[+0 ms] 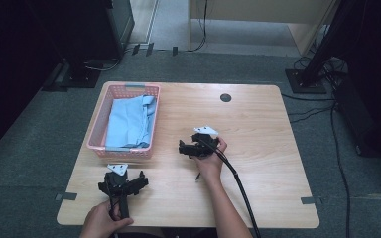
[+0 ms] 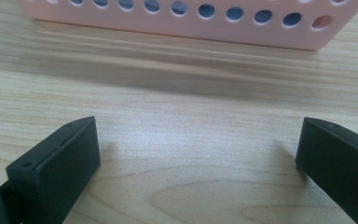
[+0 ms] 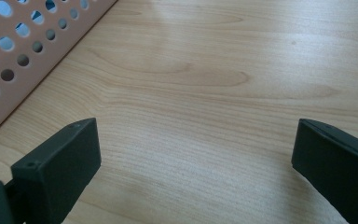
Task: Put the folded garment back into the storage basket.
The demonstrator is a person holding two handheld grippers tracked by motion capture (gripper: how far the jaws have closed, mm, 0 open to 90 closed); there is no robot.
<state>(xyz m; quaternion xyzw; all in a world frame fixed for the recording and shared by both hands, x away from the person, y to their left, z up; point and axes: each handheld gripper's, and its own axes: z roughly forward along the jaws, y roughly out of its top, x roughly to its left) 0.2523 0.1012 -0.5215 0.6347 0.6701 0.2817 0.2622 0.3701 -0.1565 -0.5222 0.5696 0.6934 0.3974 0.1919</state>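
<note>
Two grippers, both with jaws spread wide and holding nothing. Left of centre in the high view: pink perforated plastic basket (image 1: 99, 130) on the wooden table (image 1: 258, 129), folded light-blue cloth (image 1: 129, 121) inside, long axis running up-frame. My left gripper (image 1: 124, 186) sits just below its near wall, aimed at it. Right gripper (image 1: 194, 147), mid-frame, lies beside the basket's right wall. I'd judge left nearer.
</note>
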